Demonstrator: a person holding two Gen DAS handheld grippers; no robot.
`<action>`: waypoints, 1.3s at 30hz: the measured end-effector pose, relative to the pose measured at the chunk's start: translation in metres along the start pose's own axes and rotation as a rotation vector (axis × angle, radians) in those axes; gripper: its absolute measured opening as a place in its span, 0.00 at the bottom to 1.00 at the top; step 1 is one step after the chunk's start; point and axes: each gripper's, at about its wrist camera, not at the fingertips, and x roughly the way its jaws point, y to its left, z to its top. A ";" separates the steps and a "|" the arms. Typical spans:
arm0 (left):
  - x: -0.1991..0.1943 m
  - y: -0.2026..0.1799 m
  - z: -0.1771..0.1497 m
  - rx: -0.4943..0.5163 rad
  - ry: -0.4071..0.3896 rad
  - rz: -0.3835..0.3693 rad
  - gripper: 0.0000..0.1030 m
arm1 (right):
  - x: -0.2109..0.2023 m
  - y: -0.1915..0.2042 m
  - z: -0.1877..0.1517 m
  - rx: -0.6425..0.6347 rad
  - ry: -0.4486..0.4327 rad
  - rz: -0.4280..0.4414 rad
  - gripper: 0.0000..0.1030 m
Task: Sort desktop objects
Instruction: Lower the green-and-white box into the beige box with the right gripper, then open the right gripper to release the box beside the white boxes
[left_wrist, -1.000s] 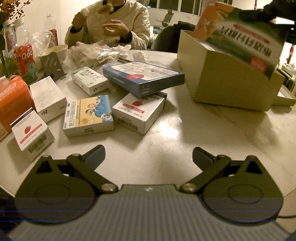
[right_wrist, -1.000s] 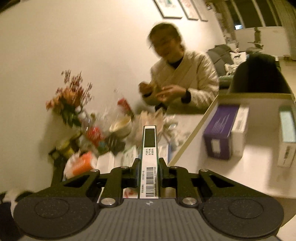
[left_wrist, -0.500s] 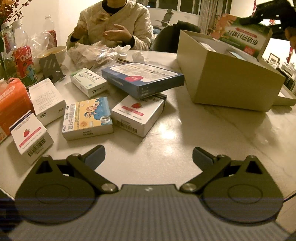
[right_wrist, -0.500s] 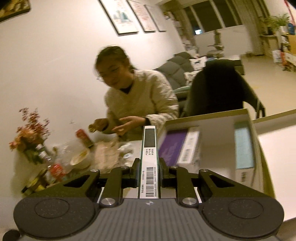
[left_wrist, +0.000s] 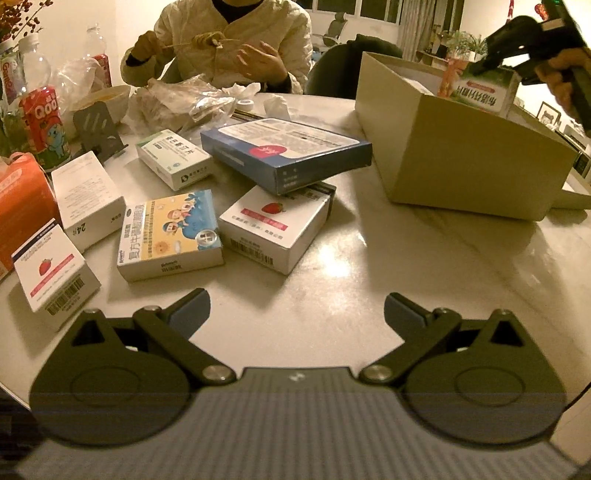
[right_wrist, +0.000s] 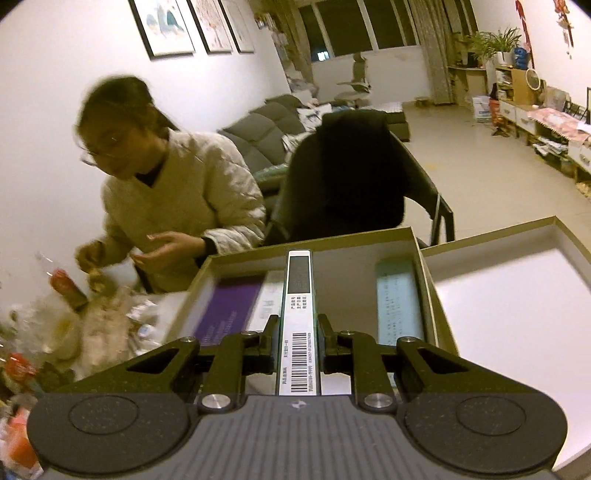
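Right gripper (right_wrist: 298, 332) is clamped on a thin green-and-white box (right_wrist: 298, 321), held edge-up with its barcode strip facing the camera. Its own wrist view looks down into the open cardboard box (right_wrist: 428, 291), the landmark for everything else: inside it a purple box (right_wrist: 225, 310) lies toward the left wall and a pale teal box (right_wrist: 399, 306) lies against the right wall, with the held box above the gap between them. Just right of the cardboard box sits its empty lid (right_wrist: 565, 236).

None of that interior shows in the left wrist view, which sees only the cardboard box's outer walls (left_wrist: 461, 166) from the side. That view gives instead the printed green face of the held box (left_wrist: 480, 92) above the far rim, the right gripper seen from outside (left_wrist: 491, 62), and the hand (left_wrist: 565, 77) on its handle.

Left gripper (left_wrist: 297, 314) hangs empty above the table (left_wrist: 369, 266) with its jaws spread wide. Left of the cardboard box lie the unsorted items, unseen from the right wrist: a blue flat box (left_wrist: 288, 151) resting on a white strawberry box (left_wrist: 273, 229), a cartoon-printed box (left_wrist: 170, 229), and several white cartons farther left. A seated person in a quilted jacket (left_wrist: 229, 40) is beyond them.
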 end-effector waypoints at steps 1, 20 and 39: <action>0.000 0.000 0.000 -0.002 0.001 0.001 0.99 | 0.007 0.001 0.001 -0.012 0.007 -0.017 0.21; 0.006 0.014 0.002 -0.051 0.012 0.023 0.99 | 0.084 0.008 0.011 0.118 0.097 -0.069 0.21; 0.005 0.011 0.001 -0.050 0.009 0.022 0.99 | 0.073 -0.003 0.010 0.129 0.216 0.175 0.40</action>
